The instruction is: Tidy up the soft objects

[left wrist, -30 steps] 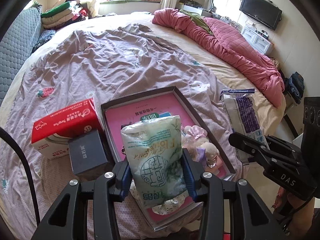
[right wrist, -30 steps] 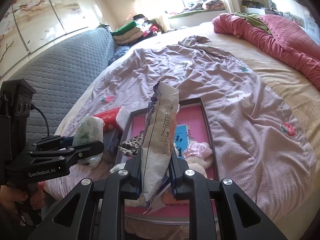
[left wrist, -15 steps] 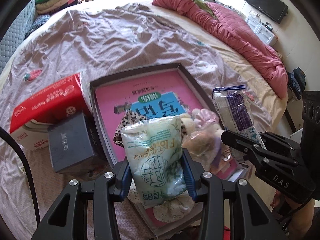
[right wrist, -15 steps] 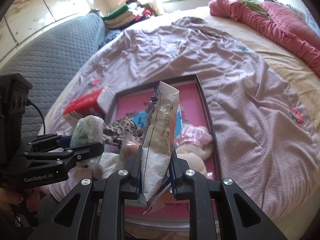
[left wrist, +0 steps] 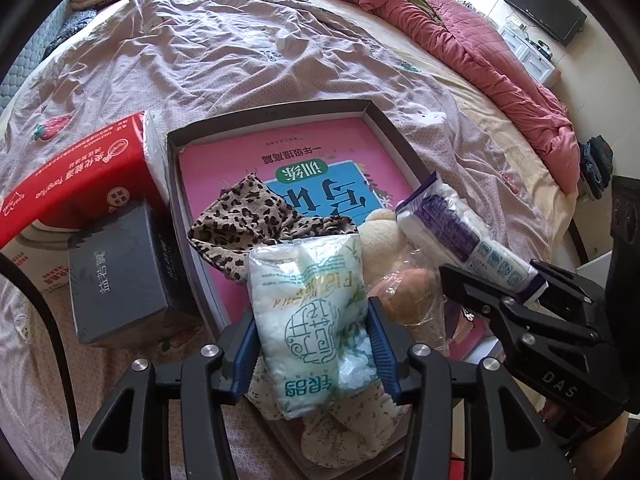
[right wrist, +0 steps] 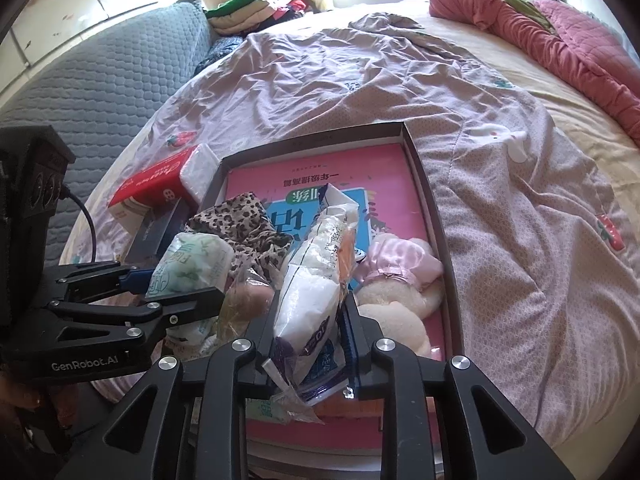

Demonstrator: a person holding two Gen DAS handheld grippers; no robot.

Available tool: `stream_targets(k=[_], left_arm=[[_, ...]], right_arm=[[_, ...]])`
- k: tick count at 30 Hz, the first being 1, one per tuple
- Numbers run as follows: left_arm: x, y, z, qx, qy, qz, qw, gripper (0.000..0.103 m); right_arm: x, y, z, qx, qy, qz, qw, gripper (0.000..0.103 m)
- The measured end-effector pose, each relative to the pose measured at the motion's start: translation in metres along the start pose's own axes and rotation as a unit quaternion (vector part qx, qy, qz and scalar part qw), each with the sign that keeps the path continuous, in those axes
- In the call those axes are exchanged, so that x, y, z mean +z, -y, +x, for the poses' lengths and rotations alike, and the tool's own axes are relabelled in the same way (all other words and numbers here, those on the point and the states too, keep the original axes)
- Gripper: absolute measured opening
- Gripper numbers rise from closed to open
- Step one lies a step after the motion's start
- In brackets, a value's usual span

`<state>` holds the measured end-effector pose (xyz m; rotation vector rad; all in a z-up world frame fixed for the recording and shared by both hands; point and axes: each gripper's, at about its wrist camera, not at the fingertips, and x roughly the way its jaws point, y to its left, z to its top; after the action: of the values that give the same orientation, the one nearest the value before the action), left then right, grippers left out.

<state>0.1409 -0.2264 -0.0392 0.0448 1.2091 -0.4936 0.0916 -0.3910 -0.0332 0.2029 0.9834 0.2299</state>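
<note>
We are at the set-down: the left gripper (left wrist: 312, 344) fingers are opening around the green-printed tissue pack (left wrist: 310, 320) and the right gripper (right wrist: 310, 324) fingers around the purple-printed pack (right wrist: 316, 292), both over the tray's (right wrist: 434, 216) near edge on the bed (right wrist: 400, 80); next we release fully and withdraw.
</note>
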Motion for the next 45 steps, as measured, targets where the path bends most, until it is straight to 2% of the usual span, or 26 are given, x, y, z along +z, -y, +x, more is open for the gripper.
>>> stream_targets(k=[5, 10, 15, 20, 26, 34, 40, 45], left_arm=[[-0.001, 0.001, -0.008, 0.0, 0.007, 0.004, 1.0, 0.06], [-0.003, 0.003, -0.017, 0.004, 0.013, 0.007, 0.9999, 0.064], [-0.007, 0.004, -0.029, 0.005, 0.019, 0.008, 0.9998, 0.07], [-0.014, 0.007, -0.043, 0.011, 0.029, 0.011, 0.9995, 0.072], [-0.029, 0.008, -0.072, 0.021, 0.051, 0.008, 0.9984, 0.078], [-0.056, 0.009, -0.113, 0.057, 0.08, -0.007, 0.9951, 0.083], [-0.084, 0.009, -0.138, 0.083, 0.098, -0.024, 0.9915, 0.083], [-0.106, 0.005, -0.153, 0.105, 0.106, -0.031, 0.9884, 0.083]], right_arm=[[0.001, -0.002, -0.011, 0.004, 0.012, 0.004, 1.0, 0.041], [0.002, -0.006, -0.023, 0.001, 0.021, 0.004, 1.0, 0.042], [0.001, -0.009, -0.044, -0.009, 0.039, 0.01, 0.999, 0.052], [-0.001, -0.014, -0.07, -0.019, 0.059, 0.018, 0.998, 0.065], [-0.006, -0.031, -0.102, -0.041, 0.075, 0.01, 0.996, 0.074], [-0.029, -0.063, -0.131, -0.053, 0.092, -0.02, 0.994, 0.079], [-0.052, -0.084, -0.137, -0.079, 0.086, -0.034, 0.993, 0.083], [-0.068, -0.097, -0.138, -0.078, 0.083, -0.036, 0.993, 0.083]])
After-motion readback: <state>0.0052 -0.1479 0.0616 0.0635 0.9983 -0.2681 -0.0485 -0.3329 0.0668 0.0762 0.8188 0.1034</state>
